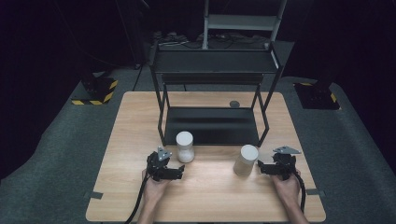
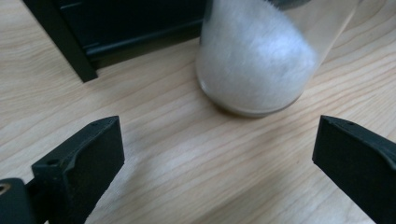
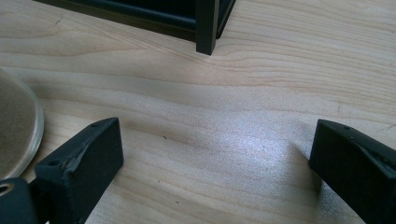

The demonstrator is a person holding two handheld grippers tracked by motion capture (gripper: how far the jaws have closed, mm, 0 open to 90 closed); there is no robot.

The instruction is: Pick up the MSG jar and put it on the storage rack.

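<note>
We start with what we can't read properly. In the left gripper view the jar of white powder [image 2: 259, 56] is cut off at the top edge, so we see its lower body and base but not its lid. In the right gripper view the jar of sandy grains [image 3: 16, 130] is just a curved sliver at the left edge, the rest out of frame. The small round grey thing [image 1: 234, 104] behind the rack, upper middle of the high view, is too small for us to name.

Now the things themselves. From the high view, the white jar [image 1: 184, 146] stands upright just below centre, close to the front left leg of the black two-tier rack [image 1: 212, 70]. It has clear walls, with white powder heaped inside and sloping down to one side. The beige jar [image 1: 245, 160] stands right of centre, near the rack's front right leg, a plain pale cylinder from here. Both rest on the wooden table [image 1: 205, 200], well apart from each other.

On to the grippers. The left gripper [image 1: 181, 171] sits at lower left of centre, just beside the white jar, its jaws spread wide with nothing between them but bare wood. The right gripper [image 1: 259, 167] sits at lower right, near the beige jar, jaws equally wide and empty; that jar lies outside its left jaw.
</note>
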